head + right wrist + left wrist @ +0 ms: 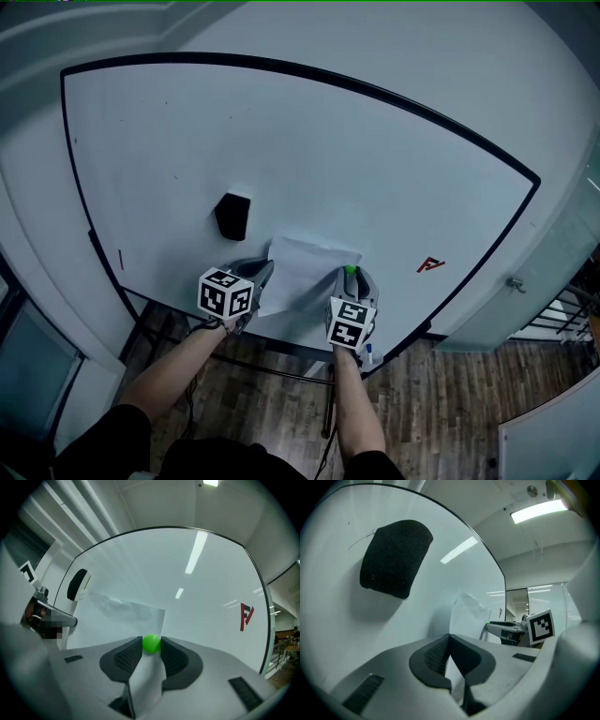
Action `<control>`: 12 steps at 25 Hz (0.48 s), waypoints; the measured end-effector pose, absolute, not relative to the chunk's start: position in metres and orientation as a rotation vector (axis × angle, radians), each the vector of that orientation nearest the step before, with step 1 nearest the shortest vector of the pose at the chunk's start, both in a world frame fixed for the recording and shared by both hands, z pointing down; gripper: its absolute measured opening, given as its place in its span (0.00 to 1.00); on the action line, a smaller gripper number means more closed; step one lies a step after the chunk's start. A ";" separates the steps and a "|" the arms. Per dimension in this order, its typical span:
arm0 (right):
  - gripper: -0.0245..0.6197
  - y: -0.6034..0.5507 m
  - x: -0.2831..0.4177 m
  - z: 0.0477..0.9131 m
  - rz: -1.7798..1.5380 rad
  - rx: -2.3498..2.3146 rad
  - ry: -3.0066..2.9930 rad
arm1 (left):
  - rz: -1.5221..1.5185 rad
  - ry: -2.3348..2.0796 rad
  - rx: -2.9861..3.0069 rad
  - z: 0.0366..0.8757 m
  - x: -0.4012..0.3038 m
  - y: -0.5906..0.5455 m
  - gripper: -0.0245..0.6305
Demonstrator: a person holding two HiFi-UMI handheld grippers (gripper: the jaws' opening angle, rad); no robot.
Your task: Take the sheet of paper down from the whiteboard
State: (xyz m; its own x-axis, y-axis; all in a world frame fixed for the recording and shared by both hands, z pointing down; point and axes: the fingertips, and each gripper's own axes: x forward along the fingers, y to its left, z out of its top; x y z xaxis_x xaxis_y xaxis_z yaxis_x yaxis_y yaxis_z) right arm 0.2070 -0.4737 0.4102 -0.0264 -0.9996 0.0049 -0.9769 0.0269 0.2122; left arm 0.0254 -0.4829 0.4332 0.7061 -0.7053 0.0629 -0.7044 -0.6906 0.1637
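Facing a wide whiteboard (375, 141), with the sheet of paper (305, 272) low on it, near the middle of the bottom edge, creased and bowed off the surface along the top. Pinched at the side nearer the whiteboard's left edge by the left gripper (450, 640), jaws closed with the sheet between the pads. Taken toward the whiteboard's right by the right gripper (351, 278), jaws pressed onto a green magnet (151, 643), with the paper running down between them. Also on the whiteboard: a black eraser (232, 216) left of centre and a small red mark (430, 265) at the lower right. Likely to tear if tugged from the left while the magnet is pinned to the whiteboard, or if drawn in opposite directions. Could also sag and fold once freed, being held on two sides only. Might brush the eraser off the whiteboard on a careless upward swing. Worth watching the magnet most: round, smooth, caught only at the jaw tips, so apt to pop out and drop below the whiteboard. No containers anywhere in view, so nothing to report inside any.
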 end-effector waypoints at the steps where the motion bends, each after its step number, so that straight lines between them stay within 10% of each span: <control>1: 0.25 -0.472 0.209 0.412 -0.220 2.081 -2.132 | -0.005 -1.140 2.734 0.436 0.026 -0.482 0.07; 12: 0.25 -0.472 0.214 0.413 -0.206 2.105 -2.120 | -0.003 -1.206 2.701 0.440 0.005 -0.480 0.07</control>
